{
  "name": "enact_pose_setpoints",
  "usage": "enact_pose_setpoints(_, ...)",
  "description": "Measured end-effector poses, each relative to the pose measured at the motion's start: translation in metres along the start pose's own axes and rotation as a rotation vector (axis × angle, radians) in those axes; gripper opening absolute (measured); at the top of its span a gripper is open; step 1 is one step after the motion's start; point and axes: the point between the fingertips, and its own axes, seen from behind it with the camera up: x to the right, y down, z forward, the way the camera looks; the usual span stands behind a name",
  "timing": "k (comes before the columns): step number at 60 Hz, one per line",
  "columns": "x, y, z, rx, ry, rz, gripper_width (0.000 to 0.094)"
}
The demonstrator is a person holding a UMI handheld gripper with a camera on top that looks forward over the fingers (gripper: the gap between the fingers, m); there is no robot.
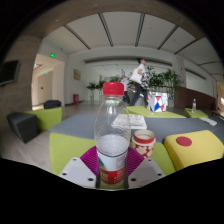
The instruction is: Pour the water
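Observation:
A clear plastic bottle (112, 135) with a red cap and a red-and-white label stands upright between my two fingers. Both magenta pads (90, 159) press on its lower part, so my gripper (112, 168) is shut on it. The bottle looks lifted above the grey table (85, 125). A small paper cup (144, 142) with a red-and-white pattern stands just ahead and to the right of the bottle, on the table.
Papers (130, 121) lie on the table beyond the cup. A patterned box (158, 101) stands farther back. A yellow-green seat with a red dot (190, 146) is at the right. A person (137, 76) walks in the background. Chairs (28, 122) stand at the left.

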Motion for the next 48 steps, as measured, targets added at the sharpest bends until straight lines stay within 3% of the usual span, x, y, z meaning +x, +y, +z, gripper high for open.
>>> enact_pose_setpoints(13,-0.052,-0.111,-0.014,0.134,-0.268,0.411,0.0306)
enact_pose_setpoints(25,-0.068,-0.199,-0.008,0.128,-0.559,1.162,0.0305)
enact_pose_setpoints(30,-0.050,-0.206,0.017,0.103,-0.661,1.479,0.0304)
enact_pose_setpoints(35,-0.034,-0.198,0.043,0.073,-0.699,1.749,0.0305)
enact_pose_setpoints(40,-0.025,-0.177,0.062,0.052,-0.719,1.943,0.0307)
enact_pose_setpoints(48,-0.015,-0.141,0.083,0.026,-0.666,2.110,0.0304)
